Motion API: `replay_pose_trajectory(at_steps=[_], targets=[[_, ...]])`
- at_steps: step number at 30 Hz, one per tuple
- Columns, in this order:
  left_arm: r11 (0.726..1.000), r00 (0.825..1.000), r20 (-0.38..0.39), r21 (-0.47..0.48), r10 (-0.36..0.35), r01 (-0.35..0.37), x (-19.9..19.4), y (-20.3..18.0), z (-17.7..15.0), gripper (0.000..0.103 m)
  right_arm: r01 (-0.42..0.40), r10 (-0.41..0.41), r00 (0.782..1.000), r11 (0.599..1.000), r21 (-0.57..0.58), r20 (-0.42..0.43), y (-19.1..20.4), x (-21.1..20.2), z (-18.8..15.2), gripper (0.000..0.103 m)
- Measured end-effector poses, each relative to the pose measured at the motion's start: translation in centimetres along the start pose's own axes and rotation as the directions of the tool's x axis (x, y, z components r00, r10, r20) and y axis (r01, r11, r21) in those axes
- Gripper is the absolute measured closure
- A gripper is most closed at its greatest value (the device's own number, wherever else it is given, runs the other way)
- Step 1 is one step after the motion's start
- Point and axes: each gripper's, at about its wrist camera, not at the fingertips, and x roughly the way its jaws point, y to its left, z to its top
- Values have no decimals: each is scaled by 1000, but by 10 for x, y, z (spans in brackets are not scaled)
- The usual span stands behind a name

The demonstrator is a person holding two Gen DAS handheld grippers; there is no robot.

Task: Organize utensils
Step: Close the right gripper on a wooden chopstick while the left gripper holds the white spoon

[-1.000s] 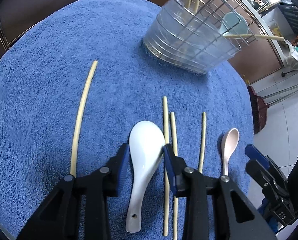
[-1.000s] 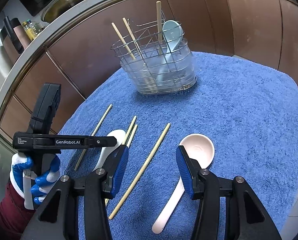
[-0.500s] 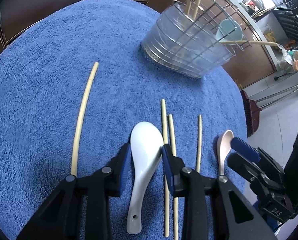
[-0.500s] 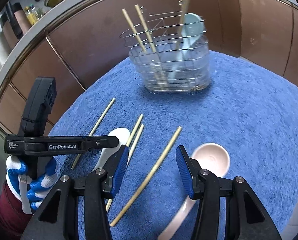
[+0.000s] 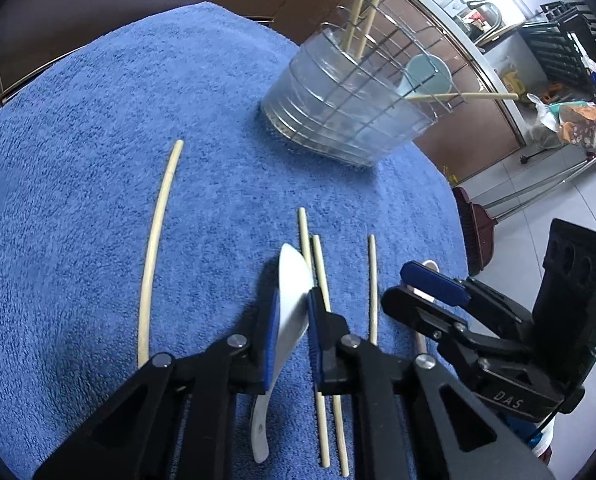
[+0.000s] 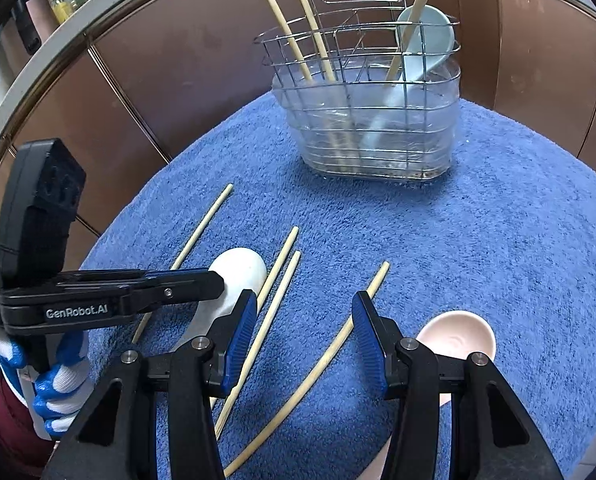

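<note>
Currently the left tool (image 5: 291, 312) is clamped on the white spoon (image 5: 293, 280), blue pads pressed against both sides of its bowl, the spoon tipped on edge with the handle trailing back toward the camera over the blue towel (image 5: 97, 120) that covers the counter. Right tool (image 6: 302, 332) is spread wide, gripping nothing, sitting over a single chopstick (image 6: 338, 344) that runs diagonally between its fingers. Pink spoon (image 6: 454, 336) lies bowl-up just right of the right tool's right finger, handle mostly hidden behind the tool. A pair of chopsticks (image 6: 281, 264) lies side by side, almost touching, just right of the white spoon. One more lone chopstick (image 5: 157, 240) lies well left of the white spoon, toward the towel's left edge. At the far edge of the towel stands the wire utensil basket (image 6: 362, 120) with a clear liner. In it: two chopsticks leaning left, one chopstick leaning right, and a pale blue spoon (image 6: 422, 44) bowl-up on the right side. Gloved left hand (image 6: 53, 380) grips the left tool's handle.
</note>
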Motion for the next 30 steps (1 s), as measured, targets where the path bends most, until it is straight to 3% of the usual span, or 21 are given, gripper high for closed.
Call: replay_pose_trajectory(at_steps=[12, 19, 26, 30], targets=[[997, 1000, -16, 73, 27, -26, 9, -34, -9, 92, 16, -16, 1000, 1000, 13, -1, -12, -2, 10, 53], [999, 1000, 22, 33, 17, -18, 1, -23, -12, 99, 14, -14, 999, 1000, -7, -31, -2, 7, 14, 54], [1000, 999, 40, 23, 5, -6, -8, -11, -13, 99, -7, 6, 991, 1000, -6, -130, 7, 34, 22, 73], [1000, 999, 49, 14, -2, 1, -12, -4, -12, 99, -9, 13, 984, 1000, 25, -176, 3, 49, 27, 78]])
